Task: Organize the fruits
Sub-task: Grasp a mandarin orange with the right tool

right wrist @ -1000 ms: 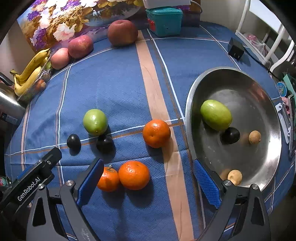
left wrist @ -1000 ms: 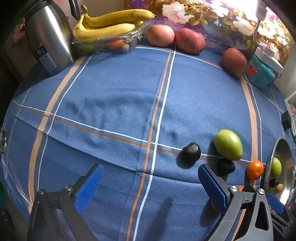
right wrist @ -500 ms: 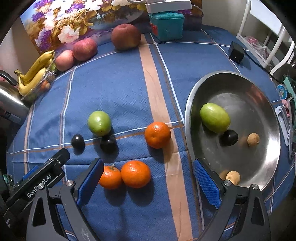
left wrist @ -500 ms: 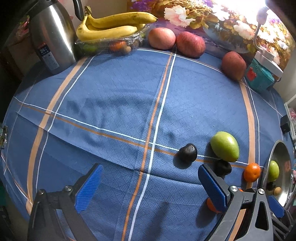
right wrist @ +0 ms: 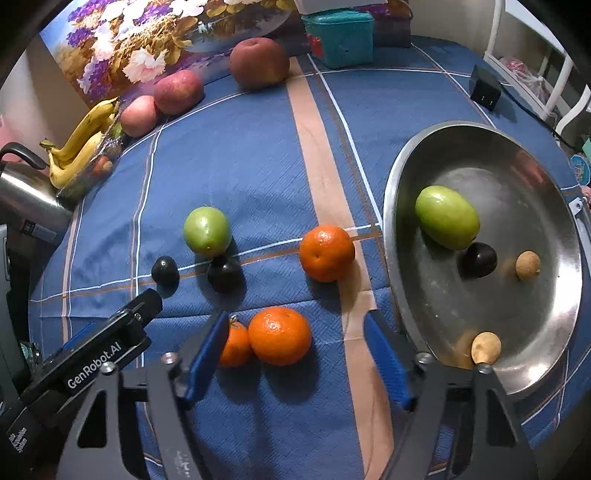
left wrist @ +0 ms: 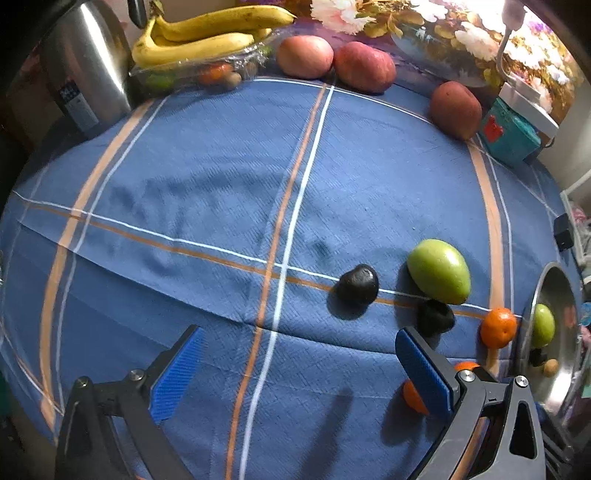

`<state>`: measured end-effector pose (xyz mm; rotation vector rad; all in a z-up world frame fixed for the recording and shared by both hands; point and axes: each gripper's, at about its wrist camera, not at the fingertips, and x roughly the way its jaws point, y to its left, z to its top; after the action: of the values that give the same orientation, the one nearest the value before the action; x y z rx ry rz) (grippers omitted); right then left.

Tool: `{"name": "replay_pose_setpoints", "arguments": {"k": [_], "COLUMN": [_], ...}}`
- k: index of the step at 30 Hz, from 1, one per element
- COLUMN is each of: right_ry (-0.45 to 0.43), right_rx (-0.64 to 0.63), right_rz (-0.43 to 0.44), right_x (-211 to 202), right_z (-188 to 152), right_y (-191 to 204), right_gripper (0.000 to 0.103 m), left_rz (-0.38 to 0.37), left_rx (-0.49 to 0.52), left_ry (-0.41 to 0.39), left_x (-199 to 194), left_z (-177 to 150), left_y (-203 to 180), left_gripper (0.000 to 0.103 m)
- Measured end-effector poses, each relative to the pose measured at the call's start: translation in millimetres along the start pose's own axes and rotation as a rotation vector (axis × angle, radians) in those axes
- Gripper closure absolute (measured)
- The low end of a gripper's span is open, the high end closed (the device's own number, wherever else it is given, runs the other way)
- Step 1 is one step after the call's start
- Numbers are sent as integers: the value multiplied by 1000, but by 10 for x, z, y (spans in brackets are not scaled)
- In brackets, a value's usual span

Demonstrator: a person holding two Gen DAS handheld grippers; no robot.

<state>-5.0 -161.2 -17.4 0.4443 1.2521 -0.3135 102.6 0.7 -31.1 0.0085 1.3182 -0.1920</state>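
Observation:
My right gripper (right wrist: 295, 319) hovers over two oranges on the blue cloth, its jaws closing. The bigger orange (right wrist: 279, 334) lies between the blue pads, untouched; the smaller orange (right wrist: 233, 345) sits partly behind the left pad. A third orange (right wrist: 326, 252) lies further out, beside the steel bowl (right wrist: 399, 206). The bowl holds a green fruit (right wrist: 447, 216), a dark fruit (right wrist: 477, 259) and two small brown ones. On the cloth lie a green fruit (left wrist: 439, 270) and two dark fruits (left wrist: 358, 284). My left gripper (left wrist: 297, 330) stands open over bare cloth.
Along the far edge are bananas (left wrist: 207, 35) on a clear tray, three red apples (left wrist: 364, 66), a steel kettle (left wrist: 88, 66), a teal box (left wrist: 511, 133) and a flower picture. A black adapter (right wrist: 484, 88) lies near the bowl. A white chair stands at the right.
The right gripper's jaws have narrowed around the bigger orange, and it has come slightly closer to the pair of oranges. The left gripper has barely shifted.

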Motion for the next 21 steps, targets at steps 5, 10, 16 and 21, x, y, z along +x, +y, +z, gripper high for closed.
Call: {"name": "replay_pose_setpoints", "arguments": {"k": [5, 10, 16, 21], "right_ry": [25, 46, 49, 40], "right_rx": [32, 52, 55, 56], "right_rz": [45, 83, 95, 81], "right_x": [58, 101, 83, 49], "right_z": [-11, -39, -48, -39], "right_y": [-31, -14, 23, 13], "right_gripper": [42, 54, 63, 63], "left_rz": [-86, -125, -157, -157], "left_rx": [-35, -46, -68, -67], "left_ry": [28, 51, 64, 77], "left_x": [12, 43, 59, 63], "left_z": [-28, -50, -69, -64], "left_y": [-5, -56, -81, -77], "left_gripper": [0, 0, 1, 2]}}
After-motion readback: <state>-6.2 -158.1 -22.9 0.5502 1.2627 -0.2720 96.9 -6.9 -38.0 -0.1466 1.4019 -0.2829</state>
